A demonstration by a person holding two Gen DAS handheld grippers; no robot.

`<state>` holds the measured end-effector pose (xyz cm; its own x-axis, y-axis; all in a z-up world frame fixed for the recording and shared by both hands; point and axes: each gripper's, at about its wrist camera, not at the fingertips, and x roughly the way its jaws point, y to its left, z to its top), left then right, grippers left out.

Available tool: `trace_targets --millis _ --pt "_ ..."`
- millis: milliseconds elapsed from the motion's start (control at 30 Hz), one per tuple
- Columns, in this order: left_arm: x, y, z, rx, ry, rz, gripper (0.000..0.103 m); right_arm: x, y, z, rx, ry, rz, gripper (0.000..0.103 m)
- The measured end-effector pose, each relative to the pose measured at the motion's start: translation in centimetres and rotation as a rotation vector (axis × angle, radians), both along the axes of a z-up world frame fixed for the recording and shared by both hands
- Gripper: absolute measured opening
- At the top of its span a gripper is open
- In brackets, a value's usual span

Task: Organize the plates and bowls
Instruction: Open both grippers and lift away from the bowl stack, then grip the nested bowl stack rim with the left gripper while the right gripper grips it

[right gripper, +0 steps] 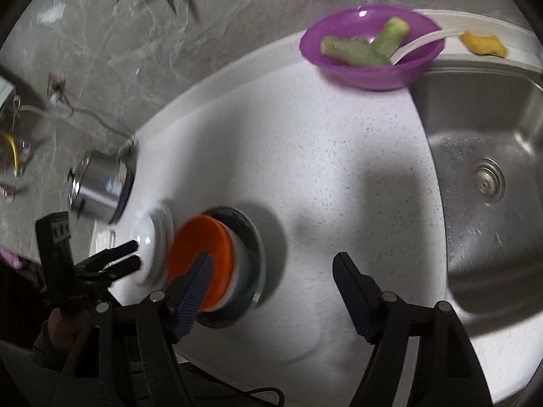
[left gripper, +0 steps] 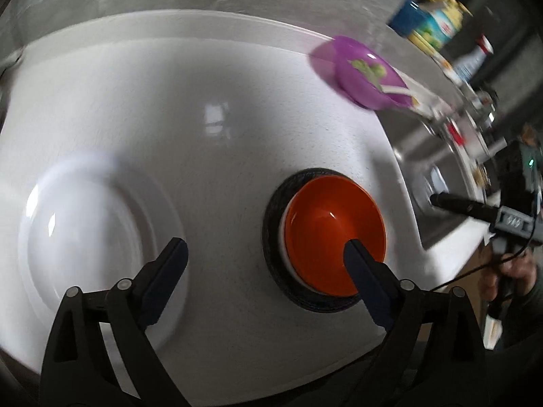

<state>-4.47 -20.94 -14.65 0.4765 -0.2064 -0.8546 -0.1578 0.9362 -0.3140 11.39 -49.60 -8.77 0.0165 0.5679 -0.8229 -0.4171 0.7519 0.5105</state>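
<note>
An orange bowl (left gripper: 334, 234) sits nested in a white bowl on a black dish (left gripper: 271, 237) on the white counter. Left of that stack rests a white plate (left gripper: 91, 230). My left gripper (left gripper: 264, 249) hovers open above the bare counter between plate and stack, holding nothing. In the right wrist view the orange bowl (right gripper: 200, 257) is at the lower left, with the white plate (right gripper: 156, 247) beyond it. My right gripper (right gripper: 273, 261) is open and empty, its left finger in front of the orange bowl. A purple bowl (right gripper: 370, 47) with green food and a white spoon stands at the back.
A steel sink (right gripper: 475, 186) lies right of the counter, with a yellow scrap (right gripper: 483, 44) on its rim. A metal can (right gripper: 101, 186) lies on its side at the left. Bottles and containers (left gripper: 431, 20) crowd the far right. A person's hand (left gripper: 509, 274) holds the right gripper.
</note>
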Motion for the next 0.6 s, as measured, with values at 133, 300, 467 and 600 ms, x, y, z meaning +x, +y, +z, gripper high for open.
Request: trace_targets --millis 133,300,467,600 --pt "-1.9 -0.8 -2.1 -0.006 0.076 0.083 0.093 1.3 1.0 -2.0 -0.031 0.038 0.071 0.059" --pt "-3.2 -1.4 -4.1 -0.009 0.086 0.142 0.077 2.0 3.1 -4.1 -0.051 0.091 0.179 0.046" --pt "-4.5 -1.1 -5.4 -0.097 0.075 0.202 0.069 2.4 5.3 -5.3 -0.066 0.113 0.276 0.044" --pt "-5.1 -0.7 -5.8 -0.131 0.088 0.235 0.054 2.5 6.2 -5.4 -0.077 0.107 0.334 0.044"
